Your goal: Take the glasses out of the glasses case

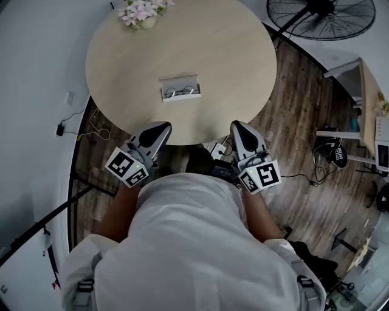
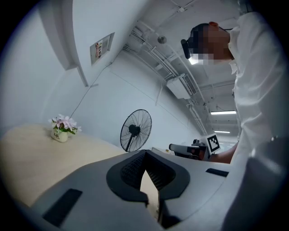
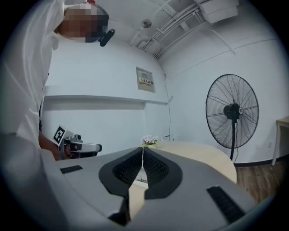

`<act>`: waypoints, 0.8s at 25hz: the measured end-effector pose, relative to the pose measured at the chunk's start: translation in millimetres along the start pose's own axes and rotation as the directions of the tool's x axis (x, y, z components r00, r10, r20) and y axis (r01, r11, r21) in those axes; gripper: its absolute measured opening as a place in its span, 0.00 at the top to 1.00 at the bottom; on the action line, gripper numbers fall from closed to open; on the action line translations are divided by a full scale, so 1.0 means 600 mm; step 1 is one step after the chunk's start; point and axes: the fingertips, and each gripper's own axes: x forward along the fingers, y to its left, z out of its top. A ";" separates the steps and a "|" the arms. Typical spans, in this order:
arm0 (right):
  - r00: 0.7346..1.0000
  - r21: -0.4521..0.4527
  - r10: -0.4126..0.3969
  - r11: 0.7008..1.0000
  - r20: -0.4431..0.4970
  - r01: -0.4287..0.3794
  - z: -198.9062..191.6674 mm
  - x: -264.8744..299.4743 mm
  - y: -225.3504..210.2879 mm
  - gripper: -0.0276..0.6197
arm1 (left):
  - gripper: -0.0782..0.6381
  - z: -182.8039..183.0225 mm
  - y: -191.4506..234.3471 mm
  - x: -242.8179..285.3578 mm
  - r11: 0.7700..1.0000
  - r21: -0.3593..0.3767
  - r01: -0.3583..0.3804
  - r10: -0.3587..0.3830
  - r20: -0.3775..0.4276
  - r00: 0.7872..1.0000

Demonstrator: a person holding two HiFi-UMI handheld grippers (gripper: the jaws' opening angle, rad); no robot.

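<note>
Lying open, the glasses case (image 1: 180, 87) sits well ahead of the clenched, empty left tongs (image 1: 161, 127) and right tongs (image 1: 236, 125).

The glasses case (image 1: 180, 87) lies on the table (image 1: 231, 61), ahead of the left gripper (image 1: 159, 129) and the right gripper (image 1: 236, 126) and between them, with the glasses (image 1: 181, 92) in it. Beyond the case, more to the left gripper's side, stands a flower pot (image 1: 141, 12). A fan (image 1: 322, 17) stands off the table, ahead and to the right of the right gripper.

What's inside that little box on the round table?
A pair of glasses lies inside the open case. Anything underneath the glasses is covered and cannot be seen from here.
</note>
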 end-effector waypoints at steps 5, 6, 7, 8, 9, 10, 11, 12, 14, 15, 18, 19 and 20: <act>0.989 -0.076 0.146 0.986 -0.040 -0.148 0.031 0.085 -0.070 0.92 | 0.87 0.034 0.044 0.051 0.994 -0.015 -0.106 0.106 0.026 0.994; 0.983 -0.093 0.173 0.980 -0.053 -0.177 0.034 0.106 -0.081 0.92 | 0.87 0.036 0.056 0.057 0.990 -0.012 -0.140 0.141 0.025 0.990; 0.977 -0.108 0.201 0.972 -0.066 -0.207 0.036 0.126 -0.091 0.92 | 0.88 0.037 0.069 0.061 0.984 -0.012 -0.175 0.176 0.024 0.984; 0.970 -0.120 0.231 0.964 -0.079 -0.239 0.037 0.147 -0.098 0.92 | 0.87 0.037 0.082 0.064 0.978 -0.013 -0.210 0.210 0.025 0.977; 0.960 -0.132 0.263 0.953 -0.095 -0.274 0.037 0.167 -0.102 0.92 | 0.87 0.036 0.094 0.066 0.970 -0.017 -0.242 0.243 0.026 0.970; 0.948 -0.143 0.298 0.939 -0.112 -0.312 0.035 0.188 -0.103 0.92 | 0.87 0.034 0.105 0.065 0.962 -0.024 -0.273 0.273 0.029 0.961; 0.933 -0.152 0.335 0.923 -0.133 -0.353 0.030 0.210 -0.101 0.92 | 0.87 0.031 0.116 0.064 0.953 -0.033 -0.300 0.301 0.030 0.953; 0.914 -0.155 0.374 0.905 -0.157 -0.397 0.023 0.231 -0.096 0.91 | 0.87 0.026 0.126 0.060 0.945 -0.046 -0.324 0.326 0.029 0.945; 0.861 -0.144 0.458 0.858 -0.221 -0.493 0.001 0.269 -0.079 0.91 | 0.87 0.012 0.143 0.048 0.923 -0.082 -0.375 0.378 0.026 0.925; 0.826 -0.129 0.501 0.829 -0.257 -0.543 -0.013 0.285 -0.070 0.91 | 0.87 0.003 0.151 0.039 0.907 -0.102 -0.409 0.413 0.024 0.910; 0.718 -0.086 0.598 0.744 -0.354 -0.662 -0.054 0.326 -0.043 0.87 | 0.87 -0.028 0.176 0.010 0.835 -0.095 -0.542 0.544 -0.010 0.839; 0.690 -0.079 0.615 0.722 -0.381 -0.687 -0.067 0.338 -0.034 0.83 | 0.87 -0.036 0.183 0.001 0.811 -0.077 -0.580 0.581 -0.019 0.814; 0.665 -0.073 0.627 0.703 -0.407 -0.708 -0.080 0.348 -0.026 0.82 | 0.87 -0.042 0.188 -0.007 0.790 -0.069 -0.609 0.610 -0.020 0.792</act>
